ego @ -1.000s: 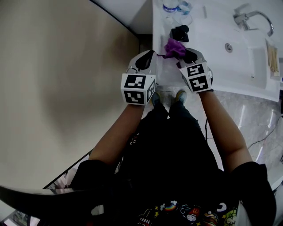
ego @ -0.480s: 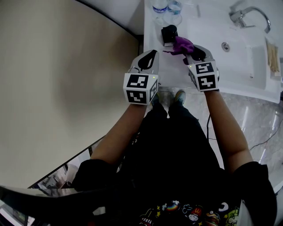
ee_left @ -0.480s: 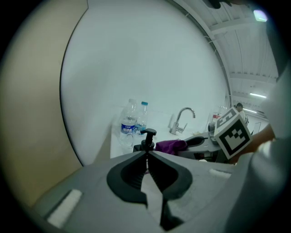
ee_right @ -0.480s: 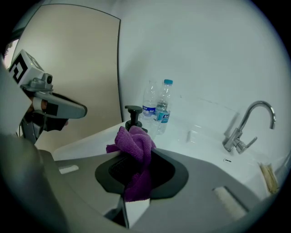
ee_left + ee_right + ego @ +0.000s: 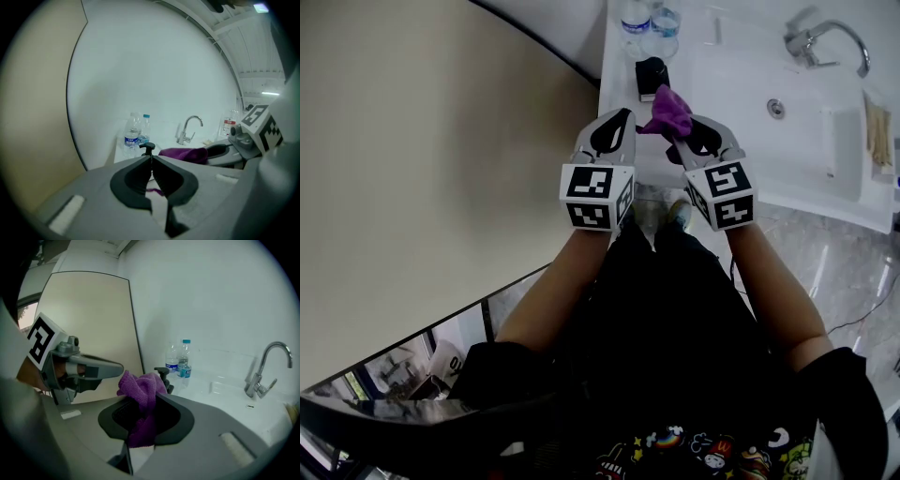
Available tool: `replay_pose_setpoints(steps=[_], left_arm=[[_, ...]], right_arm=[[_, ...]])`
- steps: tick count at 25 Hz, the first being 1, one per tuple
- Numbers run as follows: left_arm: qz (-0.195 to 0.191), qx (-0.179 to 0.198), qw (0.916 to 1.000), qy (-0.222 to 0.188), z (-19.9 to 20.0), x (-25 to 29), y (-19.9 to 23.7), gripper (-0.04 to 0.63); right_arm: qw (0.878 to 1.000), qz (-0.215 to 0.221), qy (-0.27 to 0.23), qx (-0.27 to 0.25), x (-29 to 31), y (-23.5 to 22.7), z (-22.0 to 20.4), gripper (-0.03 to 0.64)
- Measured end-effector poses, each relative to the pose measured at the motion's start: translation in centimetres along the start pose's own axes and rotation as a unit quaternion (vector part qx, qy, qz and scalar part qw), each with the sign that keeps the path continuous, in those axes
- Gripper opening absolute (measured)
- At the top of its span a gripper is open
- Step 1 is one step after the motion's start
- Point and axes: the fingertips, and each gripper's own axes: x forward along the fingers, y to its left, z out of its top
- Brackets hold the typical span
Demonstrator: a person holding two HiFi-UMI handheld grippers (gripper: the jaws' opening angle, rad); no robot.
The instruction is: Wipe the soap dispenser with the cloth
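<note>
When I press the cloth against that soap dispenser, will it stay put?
Probably not firmly: the soap dispenser stands free on a smooth white counter, so it may slide. Its pump head sits high, so a push up there could tip it. The bunched cloth is soft, likely cushioning contact.

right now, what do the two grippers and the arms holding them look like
The left gripper and the right gripper both have light grey moulded shells with black, ribbed jaw pads. Each carries a white cube printed with black square markers. The forearms are bare, and black short sleeves begin near the shoulders.
</note>
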Motion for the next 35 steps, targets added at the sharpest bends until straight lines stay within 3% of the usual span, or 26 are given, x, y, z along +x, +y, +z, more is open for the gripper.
replay_pose_setpoints(steps=[5, 10, 18, 24, 31, 33, 35], left_arm=[[0.015, 0.0, 0.9999, -0.004, -0.4, -1.8, 1.1, 0.011], [0.023, -0.01, 0.9996, 0.007, -1.7, -3.1, 2.7, 0.011], [0.003, -0.017, 0.9996, 0.021, -3.8, -3.8, 3.9, 0.011], [-0.021, -0.019, 0.9993, 0.026, -4.6, -4.0, 4.0, 0.011], [-0.062, -0.01, 0.9978, 0.02, -4.5, -3.8, 3.3, 0.011], [-0.072, -0.009, 0.9971, 0.02, -4.6, -3.7, 2.7, 0.011], [-0.08, -0.005, 0.9967, 0.016, -4.5, -3.8, 2.0, 0.011]], right_arm=[[0.997, 0.073, 0.036, -0.018, -0.4, 4.1, -2.4, 0.101], [0.984, 0.134, 0.107, -0.05, 2.1, 6.8, -6.1, 0.101], [0.978, 0.116, 0.164, -0.061, 5.6, 6.9, -9.2, 0.104], [0.982, 0.093, 0.155, -0.047, 4.4, 7.1, -8.4, 0.2], [0.99, 0.053, 0.129, -0.021, 0.9, 7.9, -7.5, 0.229], [0.992, 0.035, 0.117, -0.015, -0.1, 7.4, -7.1, 0.216], [0.997, 0.002, 0.083, -0.007, -1.7, 6.7, -5.7, 0.123]])
